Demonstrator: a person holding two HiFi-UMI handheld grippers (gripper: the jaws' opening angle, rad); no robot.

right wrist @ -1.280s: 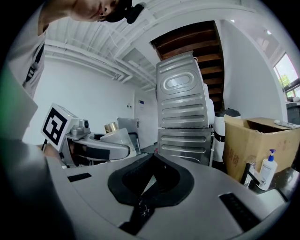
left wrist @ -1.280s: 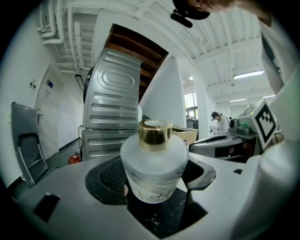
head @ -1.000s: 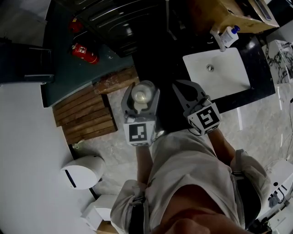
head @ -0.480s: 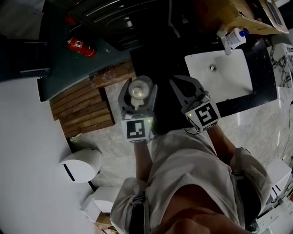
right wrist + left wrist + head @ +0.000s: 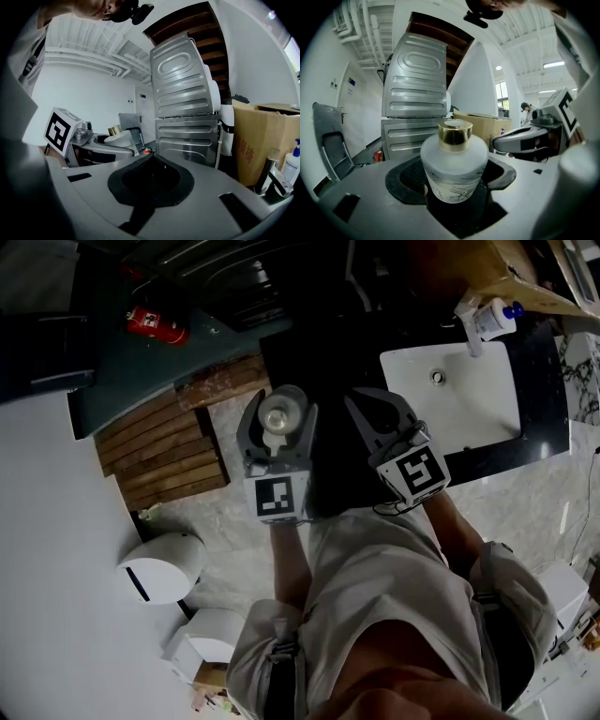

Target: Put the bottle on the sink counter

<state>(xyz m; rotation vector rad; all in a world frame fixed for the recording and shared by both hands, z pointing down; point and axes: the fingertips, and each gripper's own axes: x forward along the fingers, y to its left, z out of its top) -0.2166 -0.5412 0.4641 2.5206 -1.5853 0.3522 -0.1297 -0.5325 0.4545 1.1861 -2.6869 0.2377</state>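
A frosted white bottle [image 5: 453,165] with a gold cap stands upright between the jaws of my left gripper [image 5: 279,420], which is shut on its body. From above, the bottle's cap [image 5: 280,413] shows between the grey jaws, over the floor. Beside it on the right, my right gripper [image 5: 377,401] is shut with nothing in it; its black pads [image 5: 151,180] meet. The white sink [image 5: 459,395] lies in a black counter [image 5: 544,367] ahead and to the right of both grippers.
A faucet and a blue-topped pump bottle [image 5: 492,320] stand behind the sink, by a cardboard box [image 5: 487,268]. A steel appliance [image 5: 185,103] rises ahead. A wooden pallet [image 5: 169,442], a red fire extinguisher [image 5: 155,324] and a white bin [image 5: 159,566] sit on the left.
Both grippers have moved a little forward with the person; the floor and sink have shifted in view. The bottle stays held in the left gripper, and the right one stays shut.
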